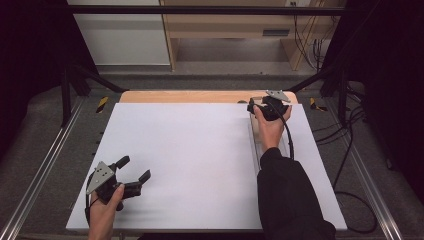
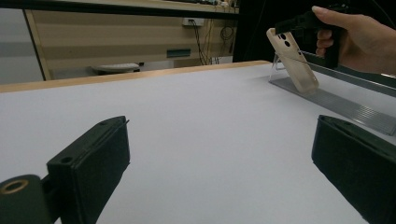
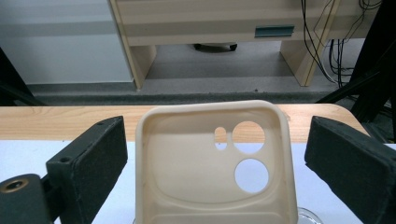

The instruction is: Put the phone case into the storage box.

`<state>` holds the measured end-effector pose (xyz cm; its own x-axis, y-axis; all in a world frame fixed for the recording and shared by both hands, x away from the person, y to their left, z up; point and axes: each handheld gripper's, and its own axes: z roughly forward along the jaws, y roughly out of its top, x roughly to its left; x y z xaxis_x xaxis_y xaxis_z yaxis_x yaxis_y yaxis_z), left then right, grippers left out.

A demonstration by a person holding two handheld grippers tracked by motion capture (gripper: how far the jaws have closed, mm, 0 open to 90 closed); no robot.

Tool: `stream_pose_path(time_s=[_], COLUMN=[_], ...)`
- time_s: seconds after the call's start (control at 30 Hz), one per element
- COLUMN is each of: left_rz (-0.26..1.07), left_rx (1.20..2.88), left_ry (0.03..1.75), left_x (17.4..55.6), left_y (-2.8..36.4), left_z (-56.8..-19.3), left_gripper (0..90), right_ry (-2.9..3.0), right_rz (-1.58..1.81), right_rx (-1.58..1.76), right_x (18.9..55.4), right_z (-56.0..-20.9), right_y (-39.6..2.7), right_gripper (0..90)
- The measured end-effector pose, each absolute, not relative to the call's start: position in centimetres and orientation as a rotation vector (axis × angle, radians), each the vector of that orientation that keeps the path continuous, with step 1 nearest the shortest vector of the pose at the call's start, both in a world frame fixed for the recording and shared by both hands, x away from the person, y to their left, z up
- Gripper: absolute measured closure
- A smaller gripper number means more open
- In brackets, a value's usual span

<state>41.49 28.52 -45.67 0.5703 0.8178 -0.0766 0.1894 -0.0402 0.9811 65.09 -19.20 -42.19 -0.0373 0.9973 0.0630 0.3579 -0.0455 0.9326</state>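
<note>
The right tool (image 1: 263, 103) is held out at the counter's (image 1: 200, 150) two o'clock corner, the right arm in its black sleeve (image 1: 287, 200) stretched forward, wrist bent over the grip. Its jaws stand apart on either side of a cream phone case (image 3: 215, 172), just beside it without clamping. The case leans tilted on a clear stand (image 2: 327, 100) there, camera holes at its upper end. The left tool (image 1: 134, 173) sits low at seven o'clock, hand (image 1: 106, 212) wrapped round the handle, jaws spread wide and pointing toward two o'clock over bare white counter.
</note>
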Motion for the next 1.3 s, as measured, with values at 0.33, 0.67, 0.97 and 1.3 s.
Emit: stream_pose_path(time_s=[0.33,0.67,0.97,1.3], left_rz=[0.632,0.634,0.633,0.632], left_rx=[1.561,1.561,1.560,1.568], left_ry=[0.880,0.880,0.880,0.878], left_x=[41.5,41.5,41.5,41.5], left_y=[28.6,28.6,28.6,28.5], left_z=[-45.7,-45.6,-45.6,-45.7], left_gripper=[4.0,4.0,4.0,4.0], right_ry=[1.479,1.472,1.459,1.453], right_rz=[1.092,1.089,1.100,1.098], right_rx=[1.489,1.484,1.470,1.462], right_x=[65.1,64.9,64.6,64.4], right_z=[-42.1,-41.8,-41.4,-41.1], right_y=[-19.0,-19.2,-19.0,-19.0], right_gripper=[6.3,6.4,6.7,6.8])
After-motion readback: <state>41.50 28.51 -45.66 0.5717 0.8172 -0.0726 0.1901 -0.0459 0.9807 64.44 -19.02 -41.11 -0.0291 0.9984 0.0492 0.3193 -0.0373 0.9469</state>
